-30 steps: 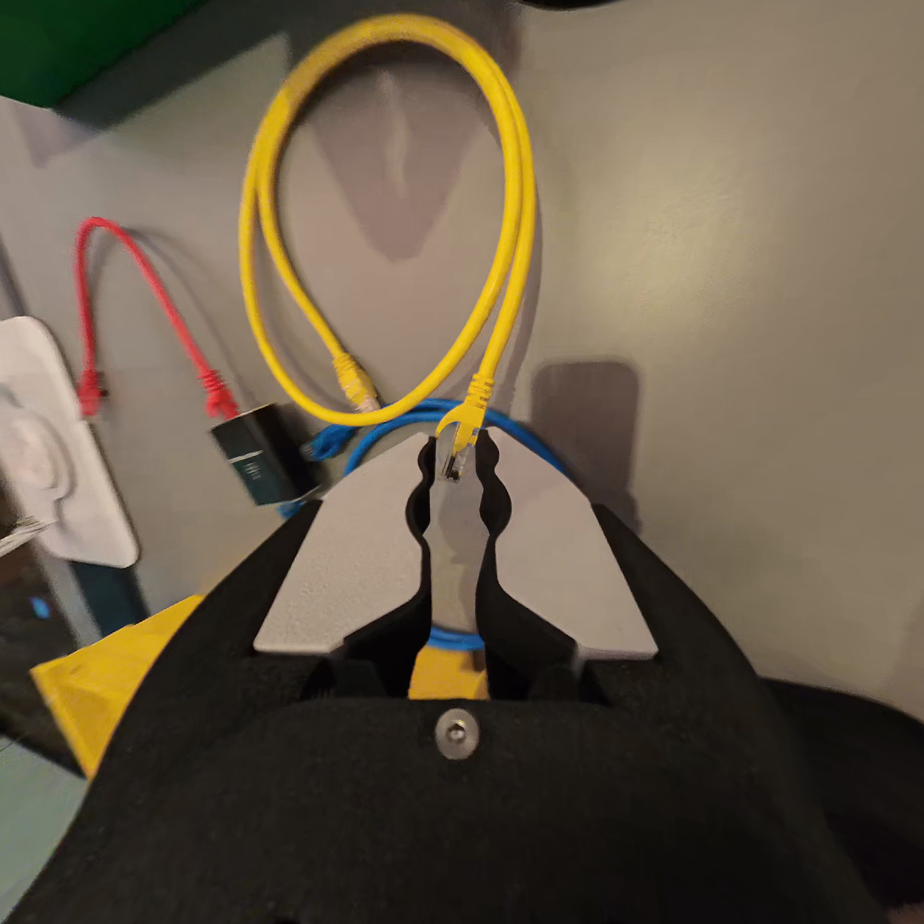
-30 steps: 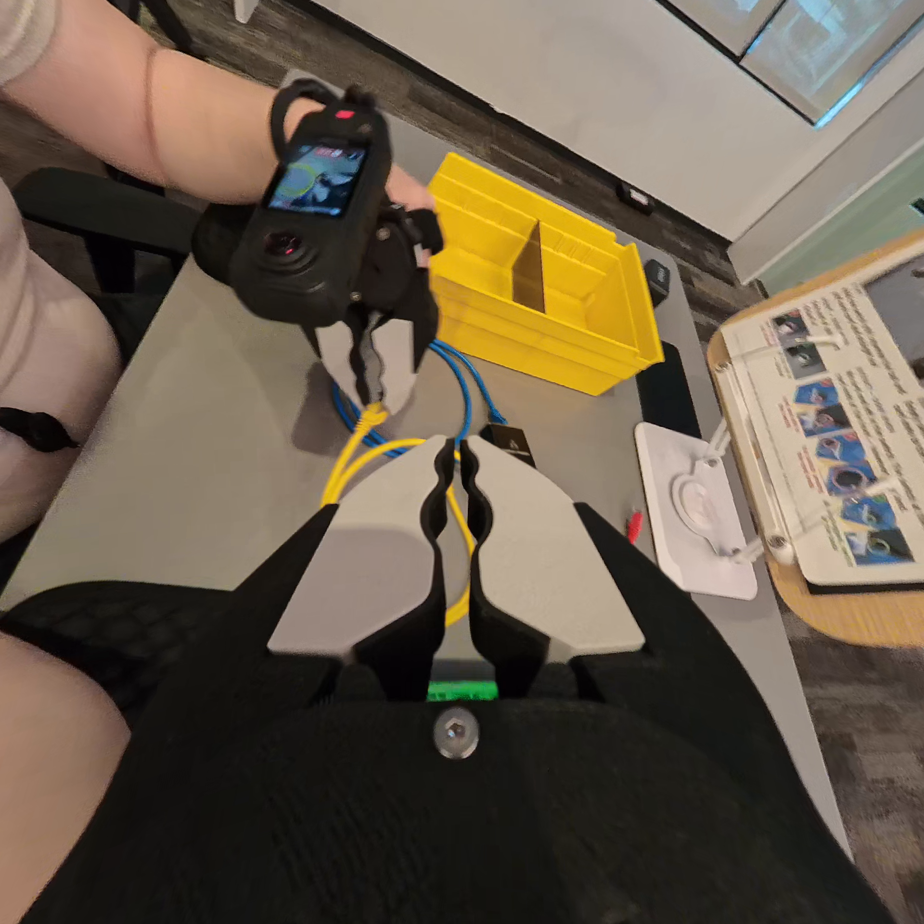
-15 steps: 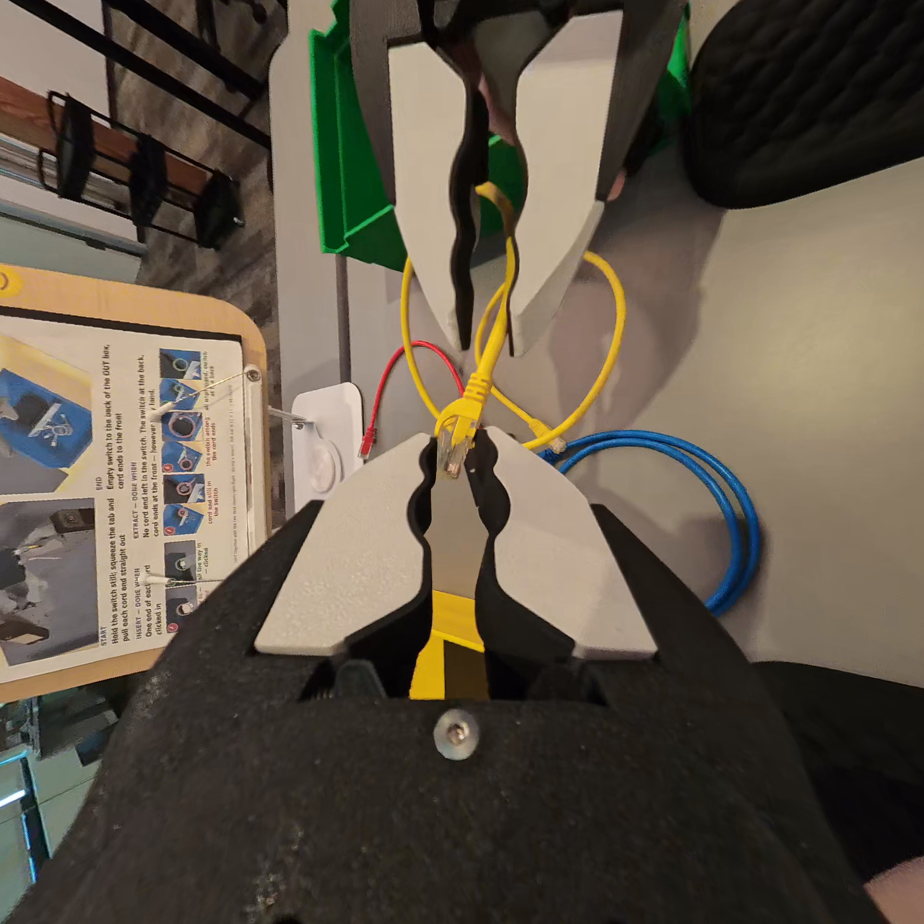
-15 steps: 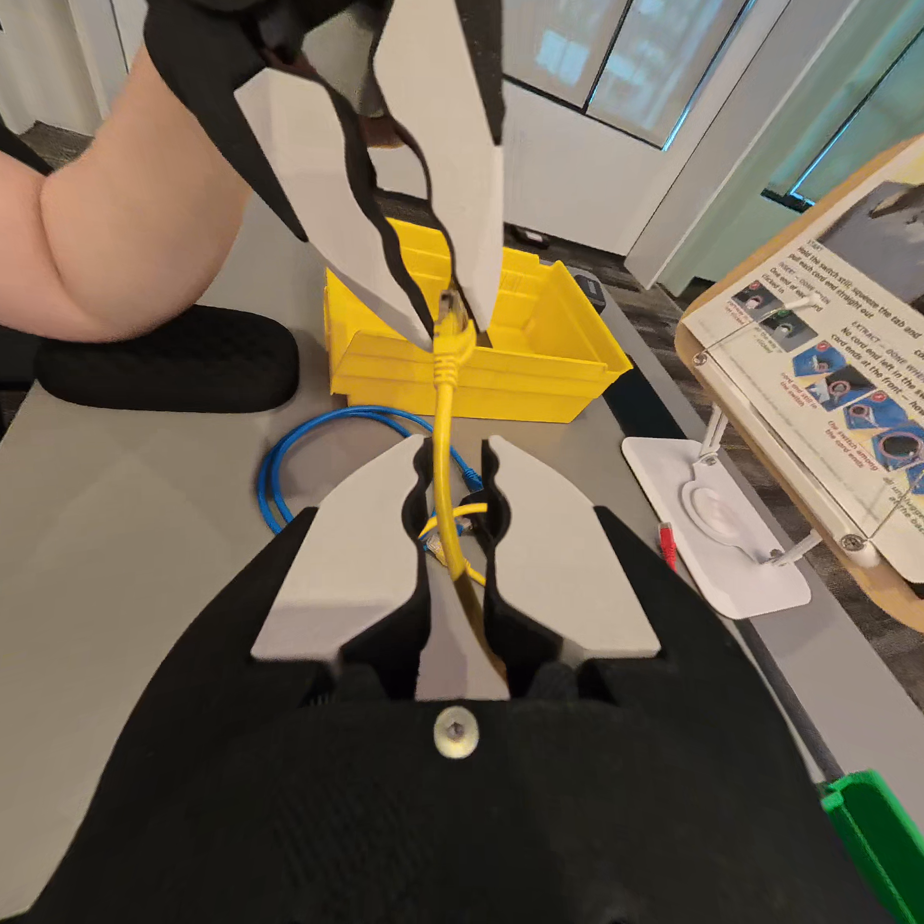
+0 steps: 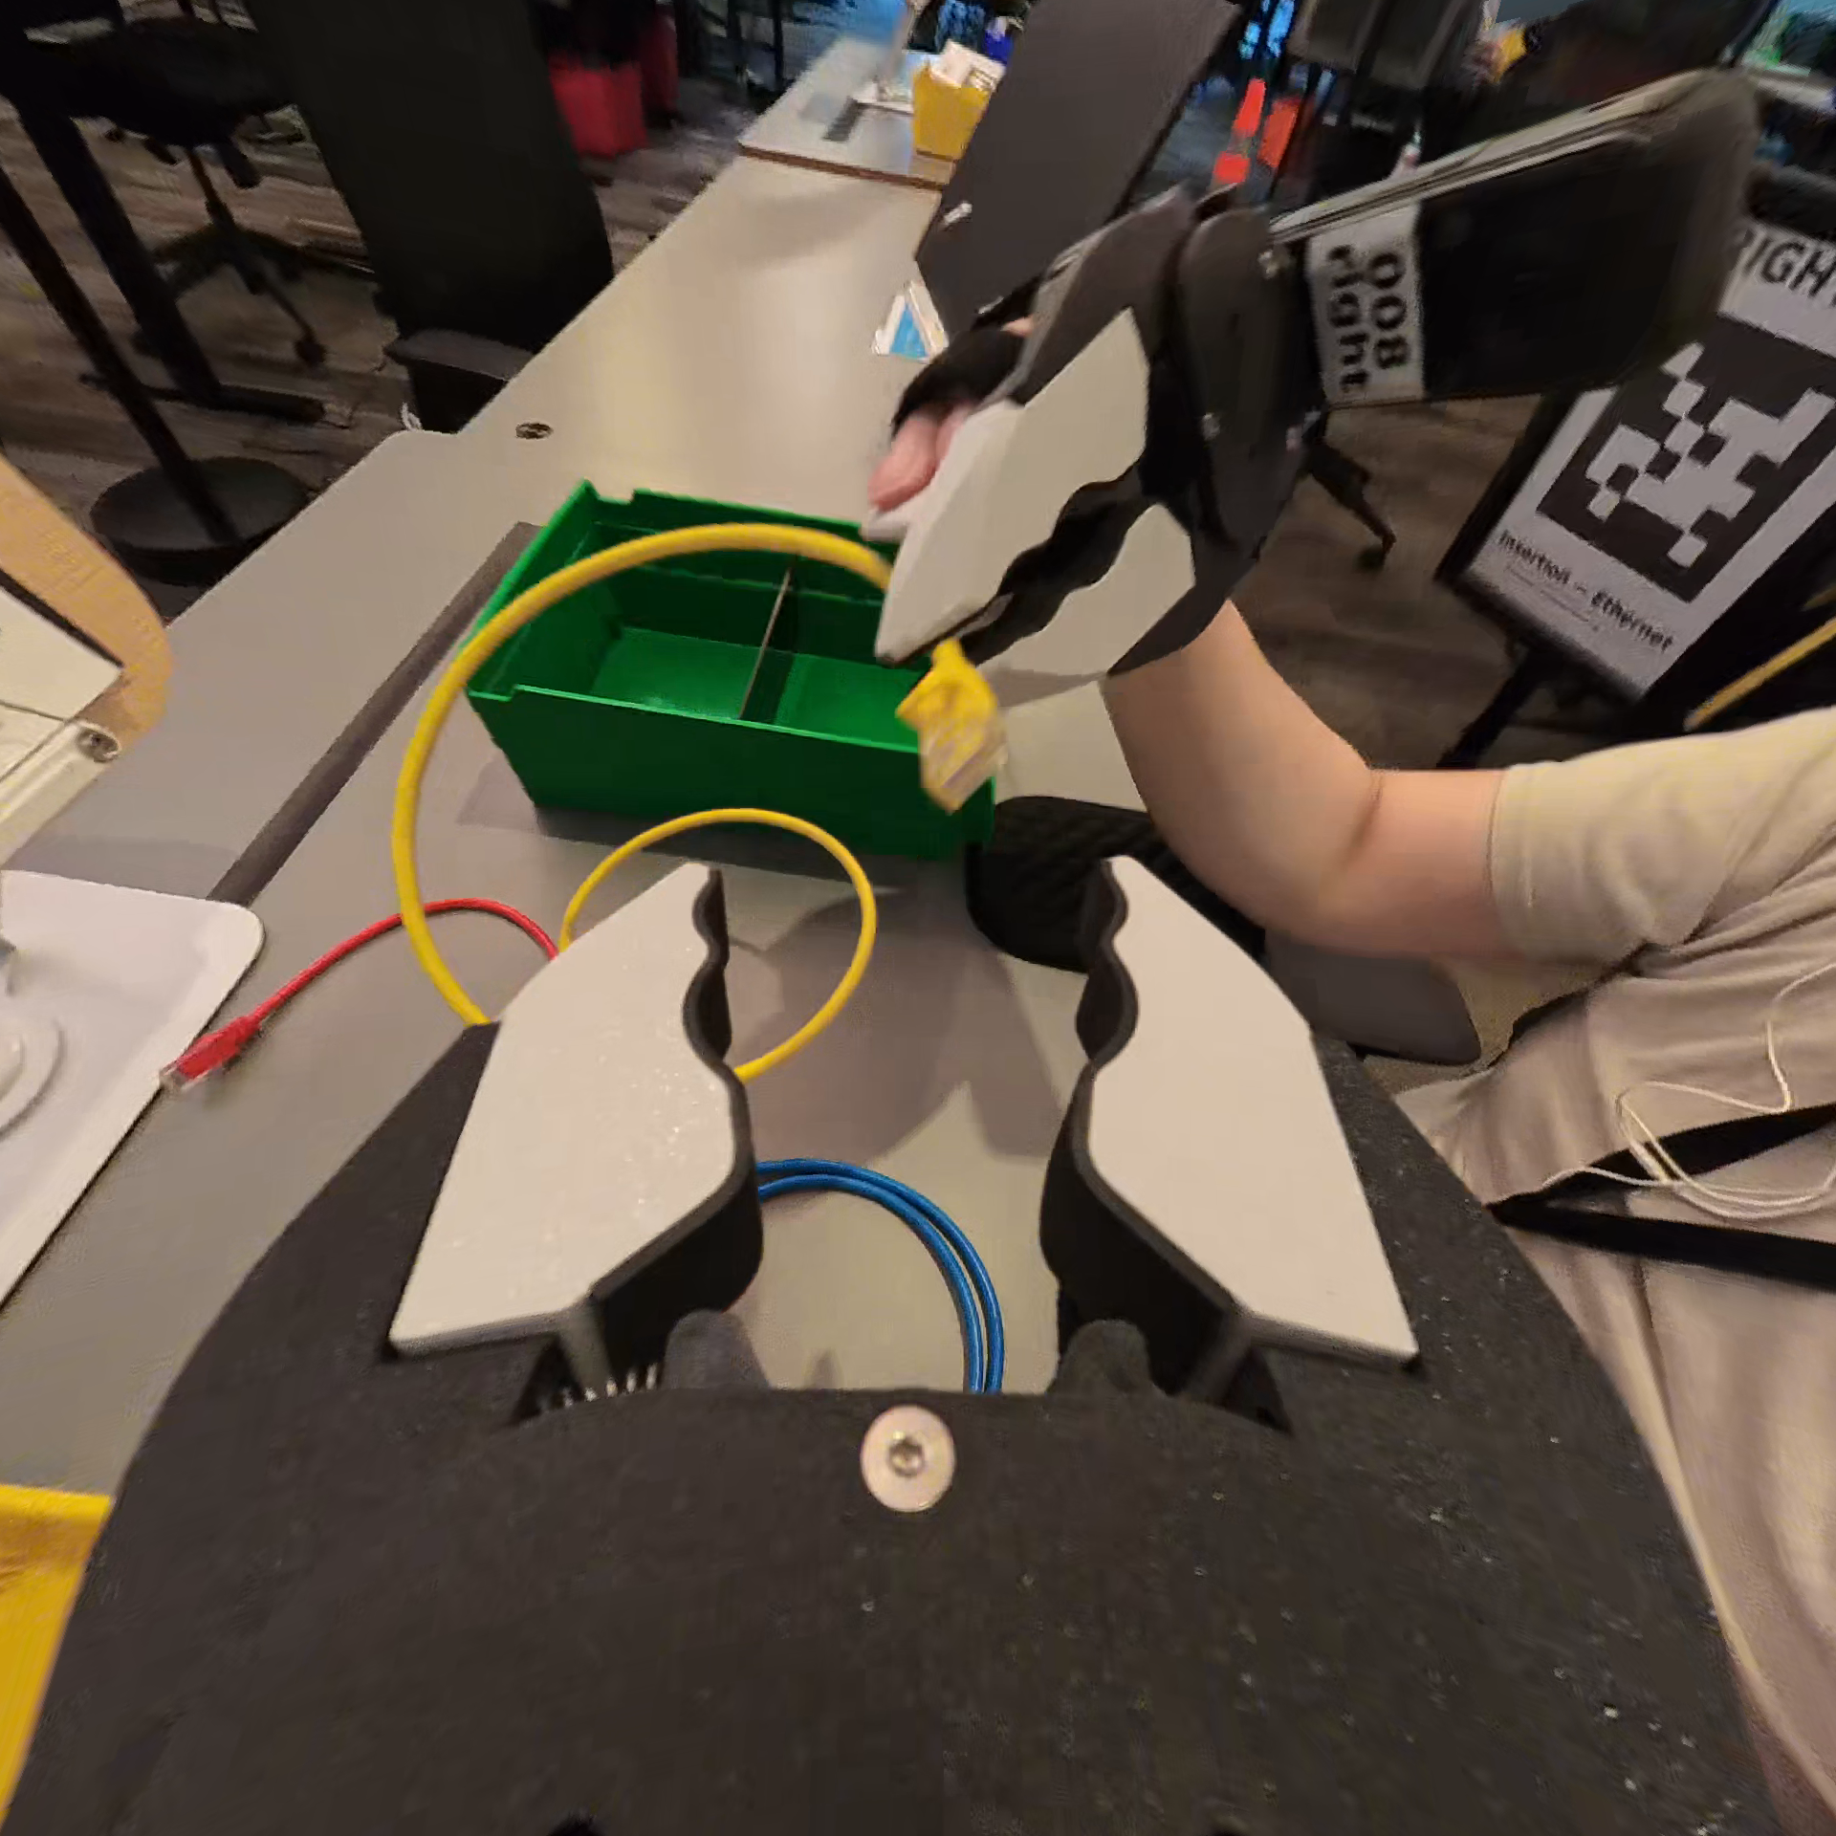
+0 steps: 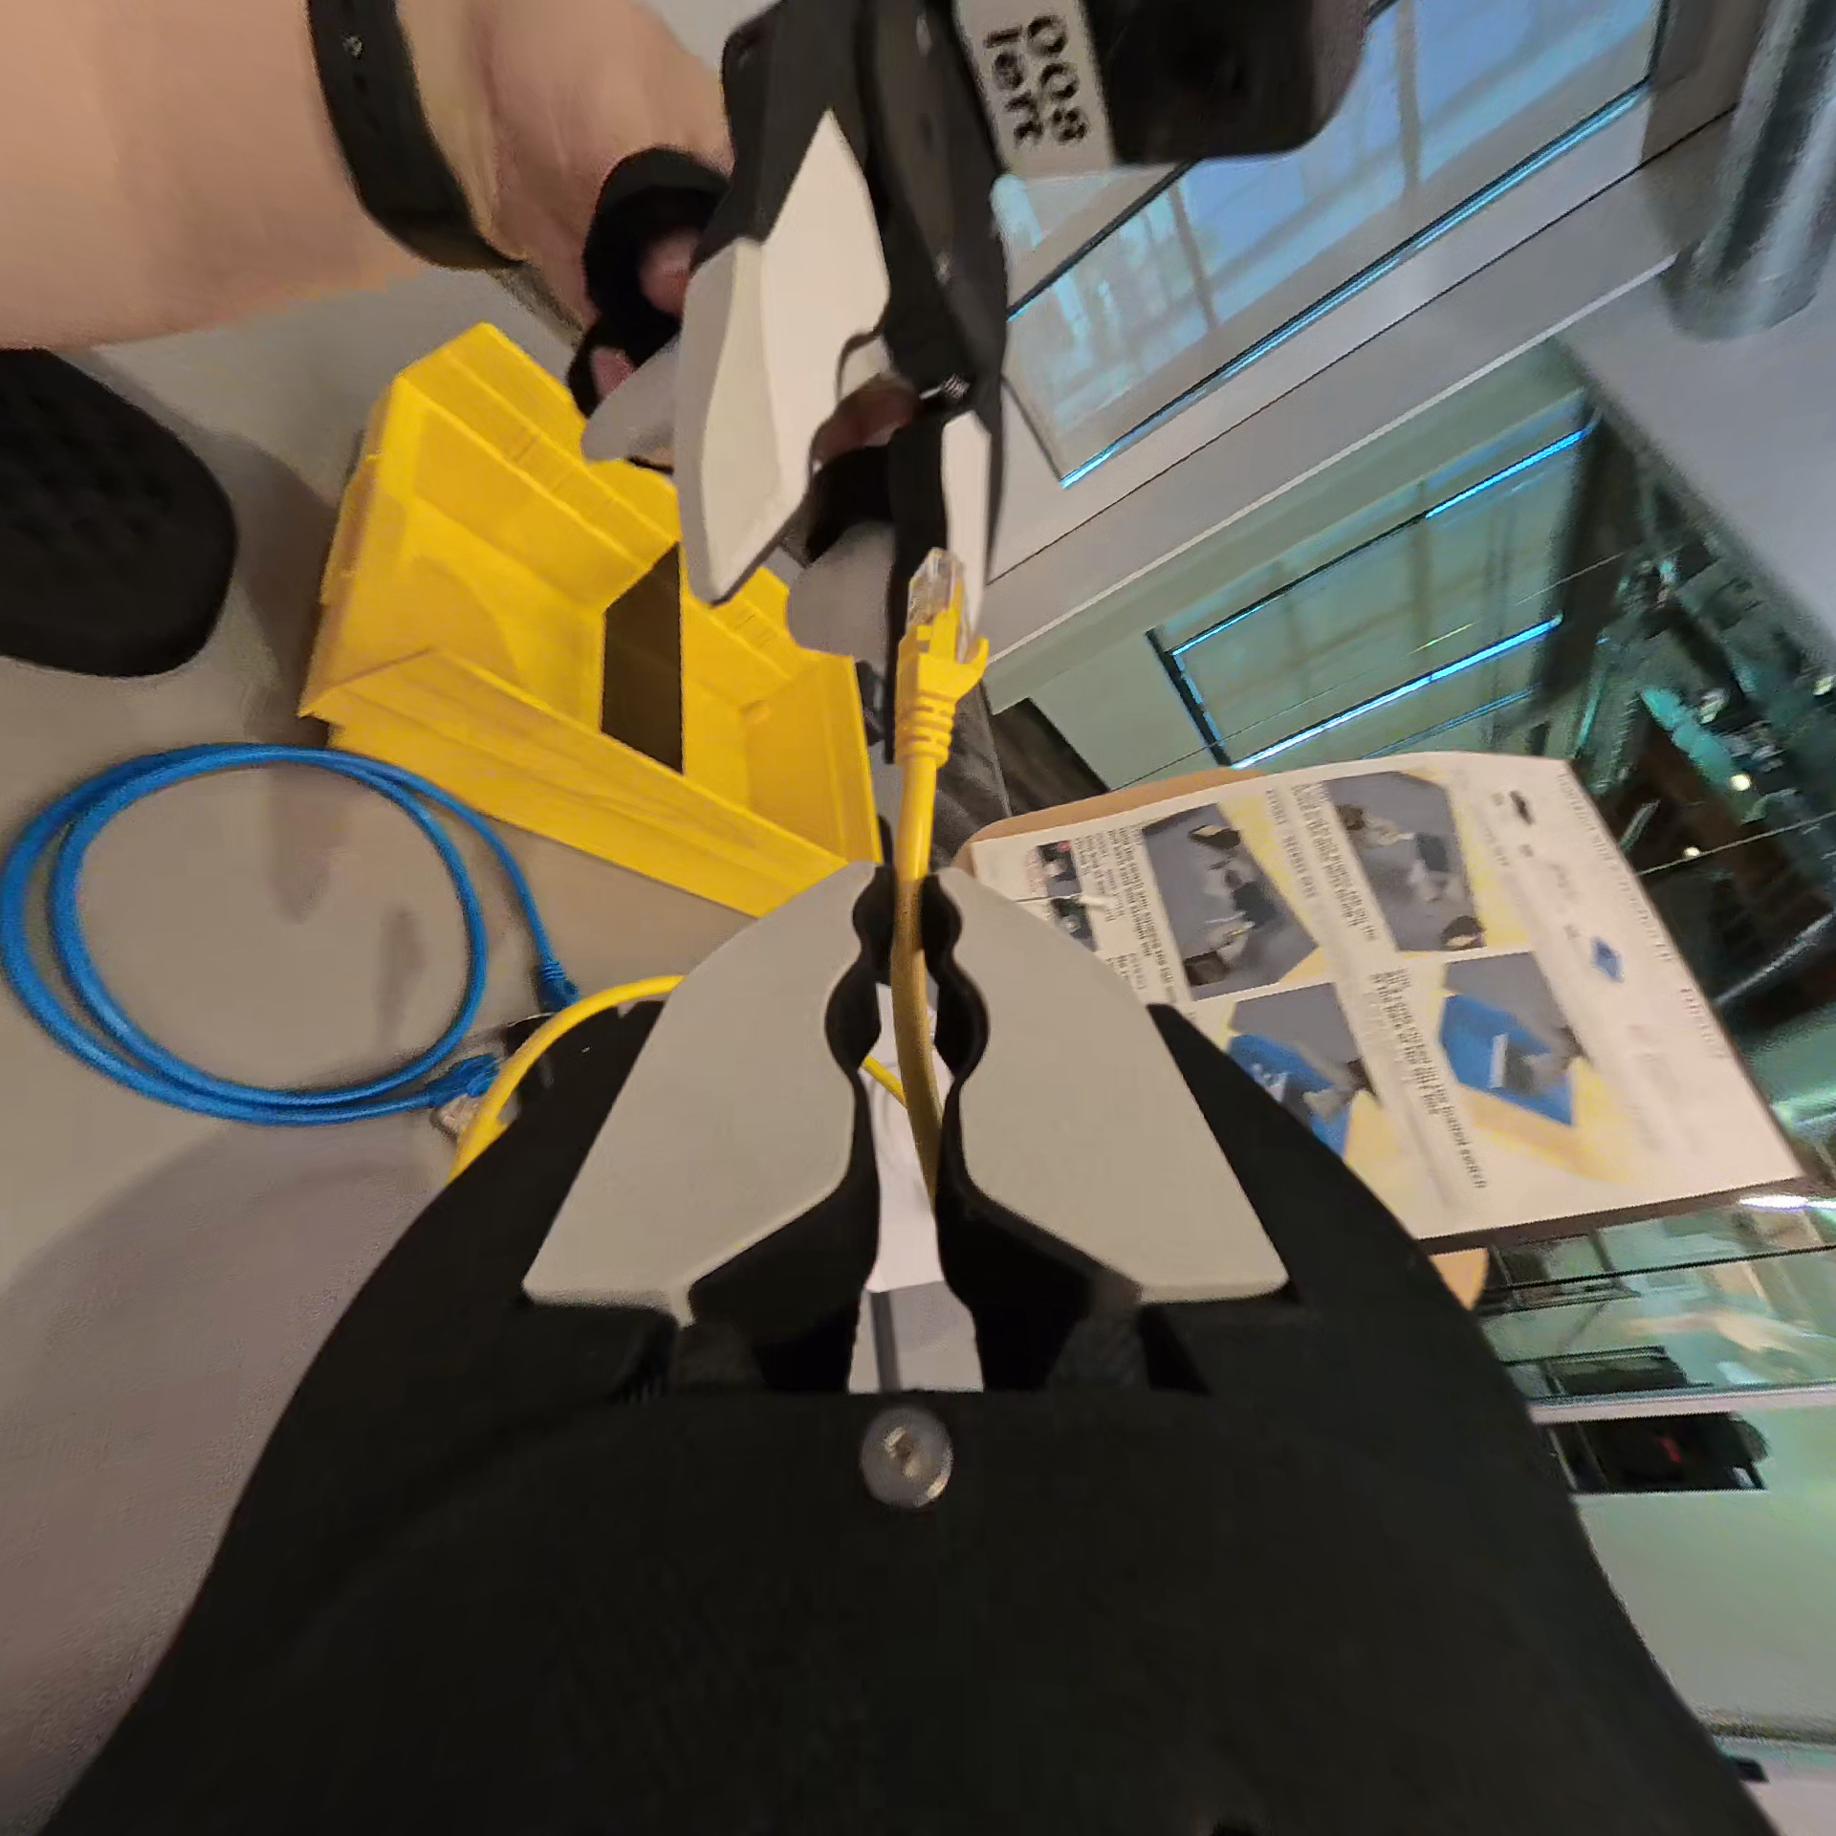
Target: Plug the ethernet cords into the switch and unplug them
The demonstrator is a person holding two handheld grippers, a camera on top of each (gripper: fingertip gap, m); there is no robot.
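Observation:
My right gripper is shut on the yellow ethernet cord just behind its plug, which sticks out past the fingertips in the air. The left wrist view shows the same: the right gripper holds the cord, its plug hanging over the green bin's corner. My left gripper is wide open and empty above the table; it also shows open in the right wrist view, close to the plug. The rest of the yellow cord loops down to the table. I cannot make out the switch.
A green bin sits ahead of the left gripper and a yellow bin beyond the right one. A red cord, a coiled blue cord, a white plate and an instruction sheet lie around. A person's arm is at the right. Spacing between my two grippers at the tips: around 5 cm.
My left gripper held the yellow plug, then let go and opened wide. My right gripper closed on the cord just behind the plug and now carries it alone.

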